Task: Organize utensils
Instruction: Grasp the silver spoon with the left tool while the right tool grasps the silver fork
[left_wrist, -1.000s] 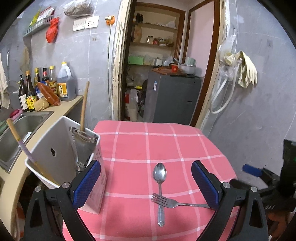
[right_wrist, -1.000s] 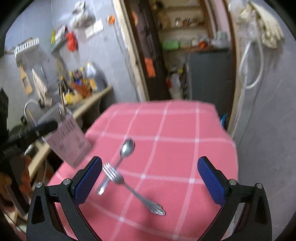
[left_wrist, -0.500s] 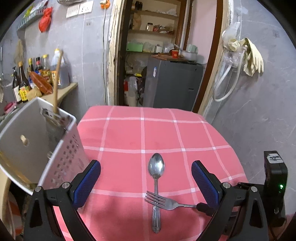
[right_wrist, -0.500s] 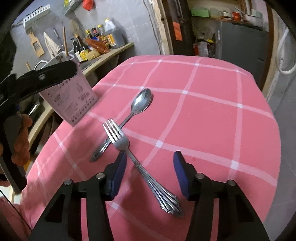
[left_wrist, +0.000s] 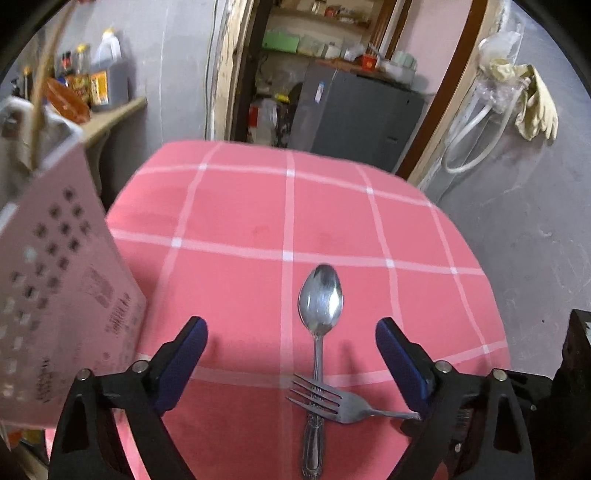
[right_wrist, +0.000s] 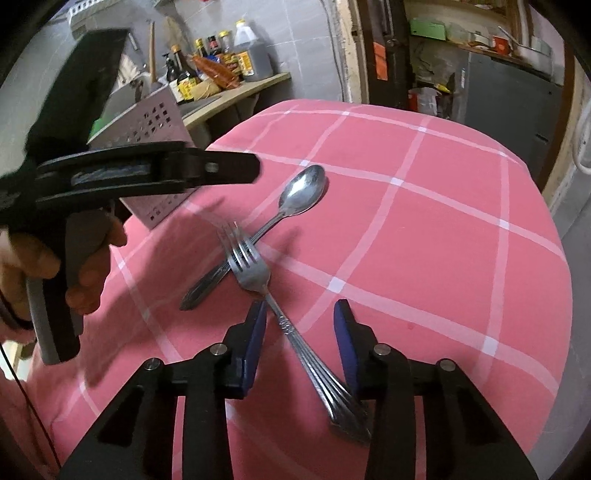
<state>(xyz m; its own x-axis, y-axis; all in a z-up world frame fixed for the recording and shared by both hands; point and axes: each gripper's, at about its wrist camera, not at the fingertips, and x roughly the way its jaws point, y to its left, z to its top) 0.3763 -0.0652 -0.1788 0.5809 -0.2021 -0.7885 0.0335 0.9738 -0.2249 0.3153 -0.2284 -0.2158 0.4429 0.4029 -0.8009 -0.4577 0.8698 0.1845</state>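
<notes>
A steel fork (right_wrist: 255, 273) lies crossed over a steel spoon (right_wrist: 301, 192) on the pink checked tablecloth (right_wrist: 424, 229). My right gripper (right_wrist: 300, 314) is low over the cloth, its jaws half closed on either side of the fork's handle, not touching it. In the left wrist view the spoon (left_wrist: 320, 302) and fork (left_wrist: 325, 400) lie between the wide-open fingers of my left gripper (left_wrist: 291, 343), which hovers above them. The white perforated utensil holder (left_wrist: 55, 280) stands at the table's left edge; it also shows in the right wrist view (right_wrist: 147, 125).
A counter (right_wrist: 229, 96) with sauce bottles and a sink is left of the table. A grey fridge (left_wrist: 354, 114) stands in the doorway behind. Rubber gloves (left_wrist: 532, 107) and a hose hang on the right wall. The table's edges drop off on all sides.
My right gripper has come down to the fork's handle and narrowed its jaws around it. My left gripper has moved forward and lower over the spoon; the holder has slid out to the left.
</notes>
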